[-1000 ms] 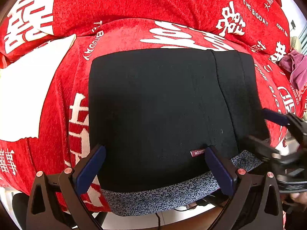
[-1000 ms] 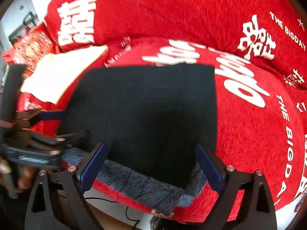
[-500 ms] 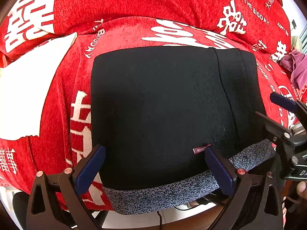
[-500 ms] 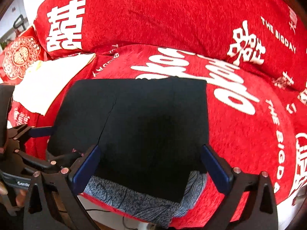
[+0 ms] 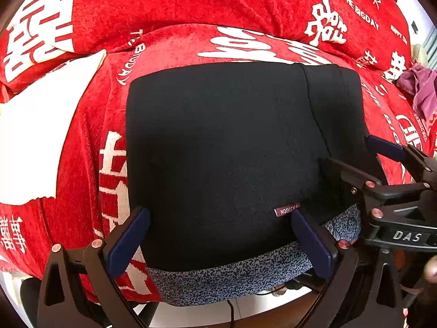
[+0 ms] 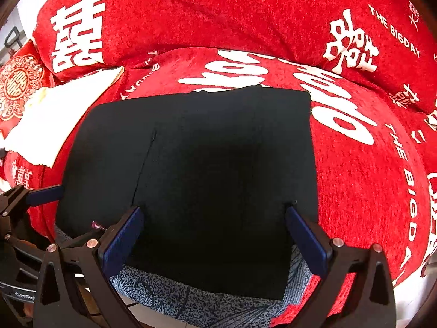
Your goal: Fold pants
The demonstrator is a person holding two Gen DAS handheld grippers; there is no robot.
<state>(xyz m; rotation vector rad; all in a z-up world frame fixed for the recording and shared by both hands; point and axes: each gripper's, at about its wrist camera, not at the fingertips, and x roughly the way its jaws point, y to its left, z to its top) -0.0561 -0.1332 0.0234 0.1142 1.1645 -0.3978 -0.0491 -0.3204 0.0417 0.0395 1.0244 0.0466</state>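
Pants: black pants [image 5: 232,150], folded to a squarish block, lie on the red cover [image 5: 191,8], near edge on a speckled grey-blue cloth [image 5: 232,281].
Left gripper: left gripper [image 5: 218,235] spread wide above the near edge, nothing between the jaws.
Right gripper: right gripper [image 6: 213,235] just opened, gaping, pads clear of the pants.
Left view only: purple cloth [image 5: 420,87] at far right; "DAS" on the right gripper's body.
Right view only: round-medallion cushion [image 6: 16,87] at far left.
Both views: white sheet [image 6: 62,114].
Writing: pants tag [image 5: 287,209] reads "FASHION", upside down; cover reads "THE BIGDAY".
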